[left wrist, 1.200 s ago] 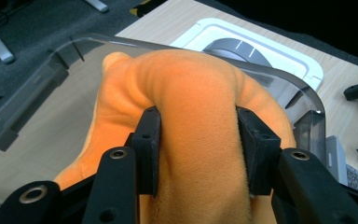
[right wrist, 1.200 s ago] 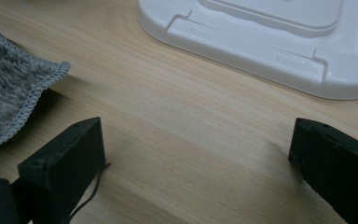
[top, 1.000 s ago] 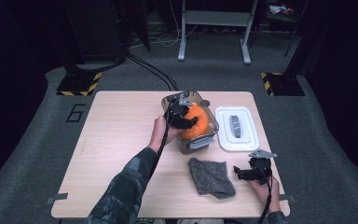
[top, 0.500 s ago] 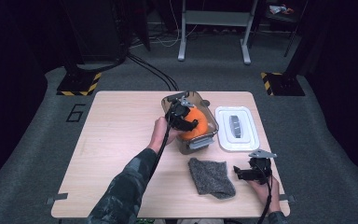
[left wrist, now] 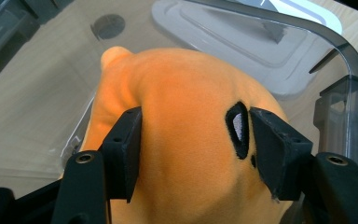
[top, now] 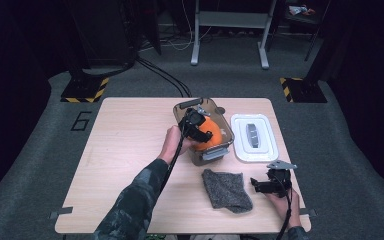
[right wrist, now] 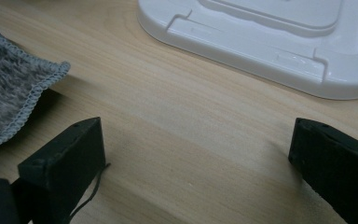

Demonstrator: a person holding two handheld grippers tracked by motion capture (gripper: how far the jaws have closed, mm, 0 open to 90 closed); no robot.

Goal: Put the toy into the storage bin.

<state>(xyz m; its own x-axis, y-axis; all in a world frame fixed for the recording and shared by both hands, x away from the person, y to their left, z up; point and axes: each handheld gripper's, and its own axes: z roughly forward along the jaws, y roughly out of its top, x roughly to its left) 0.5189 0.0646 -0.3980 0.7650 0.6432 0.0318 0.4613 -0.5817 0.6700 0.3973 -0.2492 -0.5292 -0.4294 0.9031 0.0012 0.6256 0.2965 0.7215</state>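
Orange plush toy [left wrist: 191, 154] sits in the clear container [top: 219, 150]; the left gripper [left wrist: 193, 135], jaws just opening, flanks it loosely. The right gripper [right wrist: 198, 158] gapes over the counter [right wrist: 191, 112].

You can read just one mark here: a large dark "6" [top: 82, 120] painted on the grey floor [top: 40, 150], just beyond the table's [top: 130, 150] left far corner. Farther off, left and right of the table, you see yellow-and-black hazard stripes [top: 86, 92] on the dark floor bases, a warning pattern without words. The white lid [top: 252, 137] on the table's right carries a grey raised strip, but you can make out no lettering on it. Nothing else bears writing you could read.
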